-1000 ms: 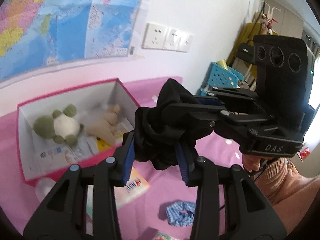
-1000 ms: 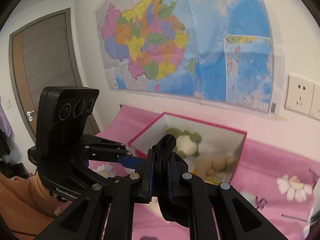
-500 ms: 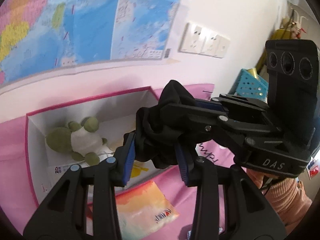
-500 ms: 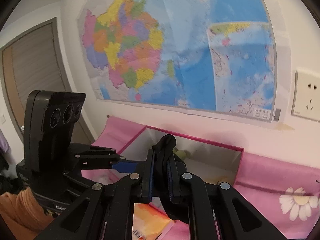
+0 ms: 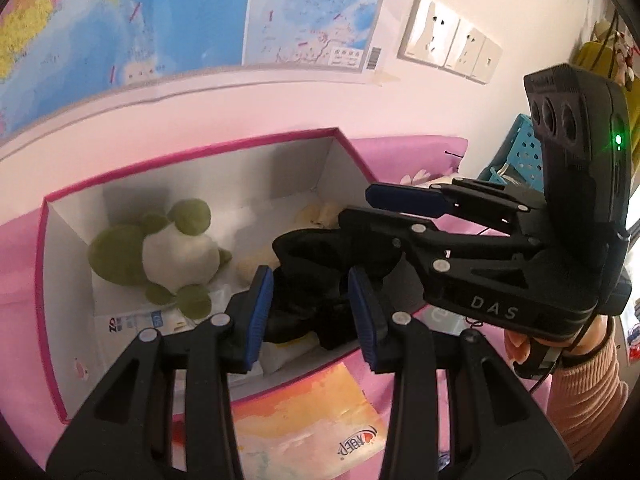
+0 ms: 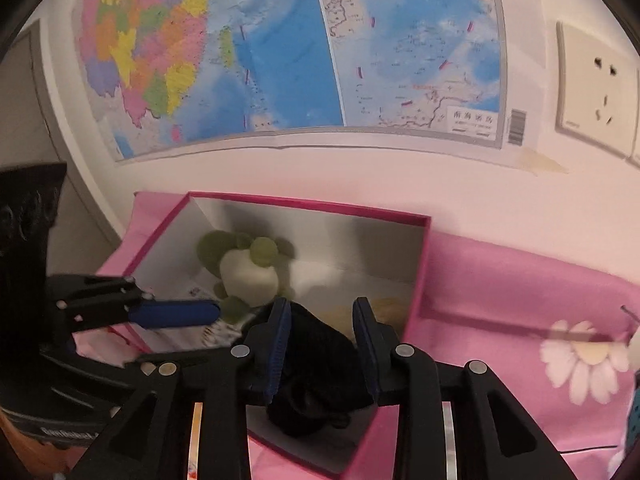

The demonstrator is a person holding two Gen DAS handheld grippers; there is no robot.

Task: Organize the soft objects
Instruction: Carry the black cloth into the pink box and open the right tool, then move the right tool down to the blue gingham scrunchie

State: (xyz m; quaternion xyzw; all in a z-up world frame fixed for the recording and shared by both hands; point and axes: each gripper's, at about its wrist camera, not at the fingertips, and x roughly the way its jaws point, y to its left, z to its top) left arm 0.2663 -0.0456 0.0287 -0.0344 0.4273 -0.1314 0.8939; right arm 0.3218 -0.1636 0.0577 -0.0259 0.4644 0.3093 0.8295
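A black fabric scrunchie [image 5: 316,280] lies in the pink-edged white box [image 5: 188,156], near its front right corner; it also shows in the right wrist view [image 6: 316,364]. My left gripper [image 5: 310,312] is open above it, its blue pads apart on either side. My right gripper [image 6: 322,344] is open too, its fingers straddling the scrunchie; in the left wrist view it [image 5: 360,208] reaches in from the right. A green and white plush toy [image 5: 156,256] lies in the box [image 6: 424,264], with a beige plush [image 5: 320,214] behind the scrunchie.
The box stands on a pink flowered cloth [image 6: 520,288] against a white wall with a map [image 6: 280,48] and sockets [image 5: 448,44]. An orange printed packet [image 5: 304,420] lies in front of the box. A blue basket [image 5: 520,152] stands at the far right.
Both grippers moved forward over the box and opened, letting go of the black scrunchie, which dropped from between the fingers into the box.
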